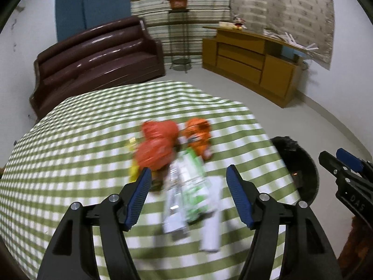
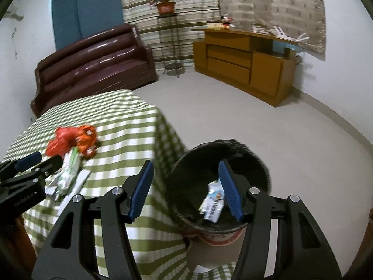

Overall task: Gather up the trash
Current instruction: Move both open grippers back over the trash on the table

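A pile of trash lies on the green-checked table (image 1: 58,140): orange crumpled wrappers (image 1: 158,144), a green-and-white packet (image 1: 188,186) and a white paper strip (image 1: 212,217). My left gripper (image 1: 187,184) is open and empty, just above the green-and-white packet. My right gripper (image 2: 186,182) is open and empty over the black-lined trash bin (image 2: 186,175) beside the table. A white-and-blue wrapper (image 2: 213,203) lies inside the bin. The pile also shows in the right wrist view (image 2: 72,144). The bin's rim shows in the left wrist view (image 1: 300,161).
A brown sofa (image 1: 98,53) stands behind the table. A wooden cabinet (image 1: 251,63) stands against the far wall, with a plant stand (image 1: 178,35) between them. The floor (image 2: 268,121) around the bin is light grey.
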